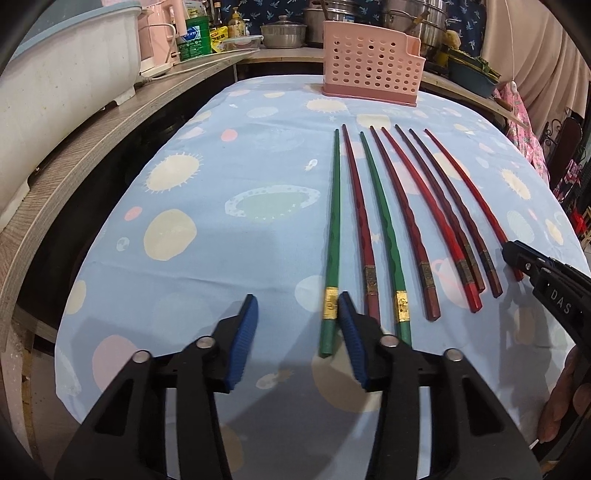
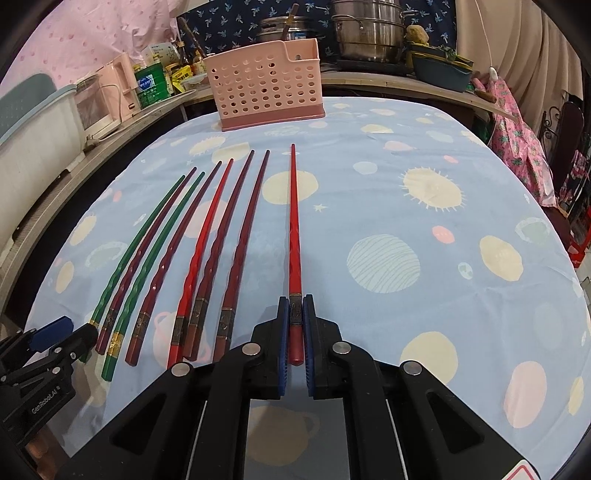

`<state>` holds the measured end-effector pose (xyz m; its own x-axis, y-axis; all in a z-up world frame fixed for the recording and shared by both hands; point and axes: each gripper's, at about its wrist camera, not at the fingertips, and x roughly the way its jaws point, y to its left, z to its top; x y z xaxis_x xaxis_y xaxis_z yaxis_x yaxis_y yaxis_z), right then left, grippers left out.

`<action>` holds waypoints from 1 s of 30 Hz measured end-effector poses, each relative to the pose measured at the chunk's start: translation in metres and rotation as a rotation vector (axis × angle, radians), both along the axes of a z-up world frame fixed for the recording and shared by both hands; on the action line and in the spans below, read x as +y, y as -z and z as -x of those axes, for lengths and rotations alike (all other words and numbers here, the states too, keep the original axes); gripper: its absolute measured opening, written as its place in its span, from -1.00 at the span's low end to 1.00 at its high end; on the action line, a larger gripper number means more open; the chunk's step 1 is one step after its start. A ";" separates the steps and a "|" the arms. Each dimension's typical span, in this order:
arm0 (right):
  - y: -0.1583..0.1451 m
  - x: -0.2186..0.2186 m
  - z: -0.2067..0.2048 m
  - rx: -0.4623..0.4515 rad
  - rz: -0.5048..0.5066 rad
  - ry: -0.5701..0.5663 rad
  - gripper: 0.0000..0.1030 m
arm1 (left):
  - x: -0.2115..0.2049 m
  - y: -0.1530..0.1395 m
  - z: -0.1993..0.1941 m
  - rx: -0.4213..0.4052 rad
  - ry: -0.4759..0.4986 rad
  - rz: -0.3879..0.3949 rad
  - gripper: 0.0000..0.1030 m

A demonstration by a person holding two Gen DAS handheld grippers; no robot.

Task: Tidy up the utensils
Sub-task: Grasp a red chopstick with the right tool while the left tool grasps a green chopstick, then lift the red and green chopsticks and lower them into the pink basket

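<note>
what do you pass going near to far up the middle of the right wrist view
right tool shut on the bright red chopstick → bare stretch of planet-print cloth → pink perforated holder → steel pots at the back

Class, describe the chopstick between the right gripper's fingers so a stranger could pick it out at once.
Start at the pink basket at the far end of the blue tablecloth, then come down to the row of chopsticks. The bright red chopstick lies at the row's right end, set apart from the others, the only one between the right gripper fingers.
</note>
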<state>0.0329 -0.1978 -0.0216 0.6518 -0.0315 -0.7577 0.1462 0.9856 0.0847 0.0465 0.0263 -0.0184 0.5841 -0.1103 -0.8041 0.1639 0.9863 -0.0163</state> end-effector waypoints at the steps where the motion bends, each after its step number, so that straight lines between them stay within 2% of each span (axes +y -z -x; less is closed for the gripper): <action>1: 0.000 0.000 0.000 0.000 -0.001 0.000 -0.87 | 0.001 -0.001 -0.001 0.004 -0.004 0.003 -0.41; 4: 0.000 0.000 0.000 0.000 -0.003 -0.001 -0.87 | 0.002 -0.001 -0.004 0.012 -0.012 0.014 -0.61; 8: 0.000 0.000 0.000 0.000 -0.002 0.000 -0.87 | 0.003 -0.001 -0.005 0.015 -0.014 0.015 -0.78; 14: 0.000 0.000 0.000 -0.002 -0.010 -0.001 -0.87 | 0.004 -0.001 -0.008 0.027 -0.015 0.026 -0.82; 24: 0.000 -0.010 0.002 0.000 -0.048 0.007 -0.87 | 0.016 -0.004 -0.015 0.075 -0.036 0.097 -0.86; 30: -0.012 -0.020 0.006 -0.022 -0.074 0.023 -0.87 | 0.019 -0.016 -0.018 0.061 -0.038 0.114 -0.86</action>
